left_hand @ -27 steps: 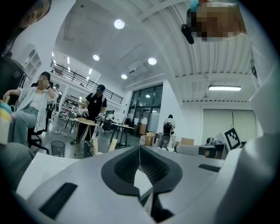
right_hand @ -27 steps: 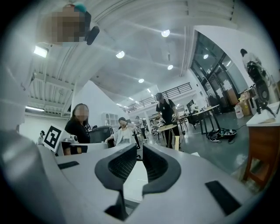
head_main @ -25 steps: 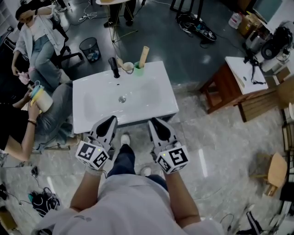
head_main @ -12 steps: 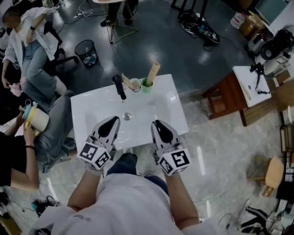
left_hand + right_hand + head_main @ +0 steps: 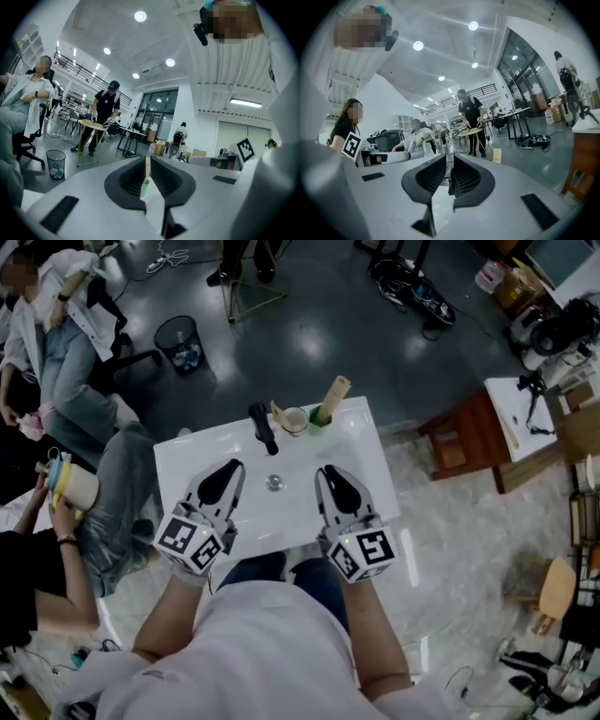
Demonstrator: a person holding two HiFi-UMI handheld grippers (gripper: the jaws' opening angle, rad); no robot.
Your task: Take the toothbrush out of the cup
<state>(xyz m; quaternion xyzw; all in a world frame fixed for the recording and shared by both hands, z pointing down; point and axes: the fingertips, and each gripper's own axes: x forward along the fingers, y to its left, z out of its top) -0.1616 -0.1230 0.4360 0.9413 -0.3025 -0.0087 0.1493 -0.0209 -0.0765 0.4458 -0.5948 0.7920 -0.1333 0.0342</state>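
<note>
A bamboo-handled toothbrush (image 5: 336, 395) stands tilted in a small green cup (image 5: 321, 417) at the back rim of the white sink (image 5: 370, 474). My left gripper (image 5: 231, 469) and right gripper (image 5: 327, 473) hover side by side over the front half of the basin, both pointing level toward the cup and well short of it. Both are shut with nothing held. In the left gripper view the green cup (image 5: 145, 190) and toothbrush (image 5: 148, 168) show as a sliver through the slit of the left gripper (image 5: 147, 158). The right gripper (image 5: 449, 155) is also shut.
A black faucet (image 5: 262, 427) and a white cup (image 5: 294, 420) stand left of the green cup, with the drain (image 5: 274, 483) between my grippers. Seated people (image 5: 56, 352) and a bin (image 5: 180, 341) are at the left. A wooden table (image 5: 469, 442) stands right of the sink.
Both grippers have moved forward together from the sink's near edge to above the basin. The sink and cup now sit closer. Both grippers stayed shut.
</note>
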